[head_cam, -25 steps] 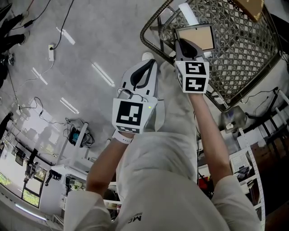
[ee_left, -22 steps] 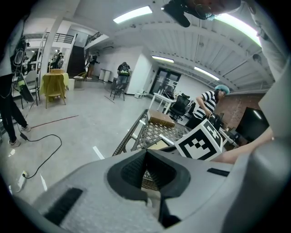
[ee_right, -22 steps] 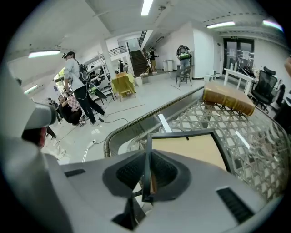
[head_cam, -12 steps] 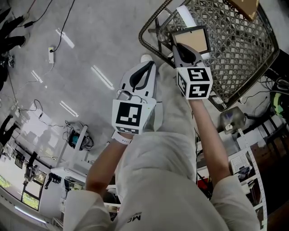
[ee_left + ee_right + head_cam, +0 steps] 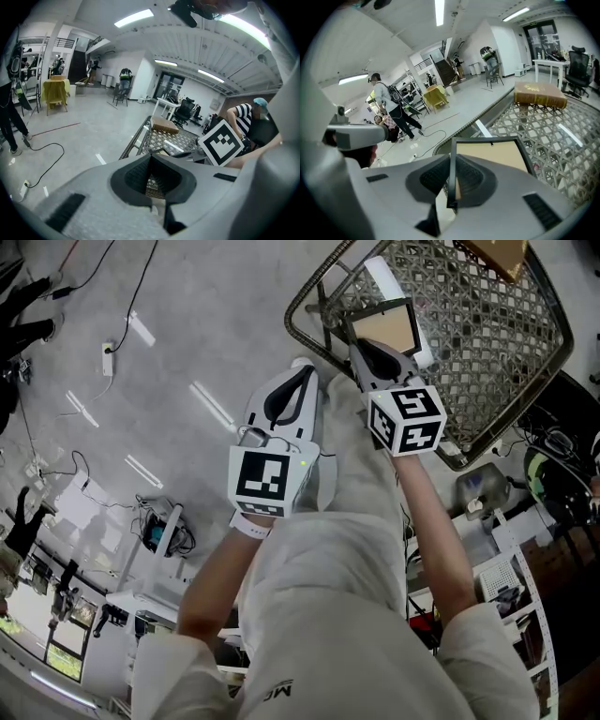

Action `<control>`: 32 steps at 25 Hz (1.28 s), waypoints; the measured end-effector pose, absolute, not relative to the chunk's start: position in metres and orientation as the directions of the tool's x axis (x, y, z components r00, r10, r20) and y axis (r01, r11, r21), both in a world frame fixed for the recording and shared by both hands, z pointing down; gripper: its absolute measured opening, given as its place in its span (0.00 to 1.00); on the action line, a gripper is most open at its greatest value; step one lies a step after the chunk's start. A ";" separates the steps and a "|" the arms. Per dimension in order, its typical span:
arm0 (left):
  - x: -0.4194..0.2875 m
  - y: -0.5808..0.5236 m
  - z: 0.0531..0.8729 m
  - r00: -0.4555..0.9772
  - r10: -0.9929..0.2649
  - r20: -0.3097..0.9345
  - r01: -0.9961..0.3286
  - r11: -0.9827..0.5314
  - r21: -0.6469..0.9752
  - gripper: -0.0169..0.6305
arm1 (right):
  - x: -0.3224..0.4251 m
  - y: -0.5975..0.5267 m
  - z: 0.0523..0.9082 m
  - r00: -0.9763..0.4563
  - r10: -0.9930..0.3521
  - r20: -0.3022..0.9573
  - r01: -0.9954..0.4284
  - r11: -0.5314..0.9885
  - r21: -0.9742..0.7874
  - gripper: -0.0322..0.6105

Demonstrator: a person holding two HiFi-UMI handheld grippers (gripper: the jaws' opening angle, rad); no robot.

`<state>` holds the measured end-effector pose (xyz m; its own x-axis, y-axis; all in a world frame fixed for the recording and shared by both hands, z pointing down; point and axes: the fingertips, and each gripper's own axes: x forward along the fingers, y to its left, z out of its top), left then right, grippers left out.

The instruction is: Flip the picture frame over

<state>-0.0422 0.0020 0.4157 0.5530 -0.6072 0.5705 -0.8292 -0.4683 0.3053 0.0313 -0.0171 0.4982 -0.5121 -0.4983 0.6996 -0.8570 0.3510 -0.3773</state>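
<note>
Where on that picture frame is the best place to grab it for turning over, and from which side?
Grip the thin dark border along one side edge of the picture frame, coming in edge-on from the near side. It is a flat, thin panel, so the jaws can straddle its rim. The right gripper is clamped on it that way.

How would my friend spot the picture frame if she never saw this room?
Find the metal lattice table. Near its edge, the right gripper pinches the picture frame by one side. It is the flat panel with a thin dark border round a tan middle, unlike the brown box at the far end.
</note>
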 end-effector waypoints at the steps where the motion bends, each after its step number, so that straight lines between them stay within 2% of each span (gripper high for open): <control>1: -0.042 0.002 0.415 0.552 -0.607 0.571 -0.830 -0.468 0.304 0.06 | 0.031 -0.017 0.496 -0.520 -0.497 0.695 -0.853 0.348 -0.389 0.13; 32: -0.028 -0.009 0.414 0.548 -0.597 0.586 -0.831 -0.469 0.300 0.06 | 0.028 -0.042 0.446 -0.727 -0.502 0.467 -0.630 0.220 -0.745 0.13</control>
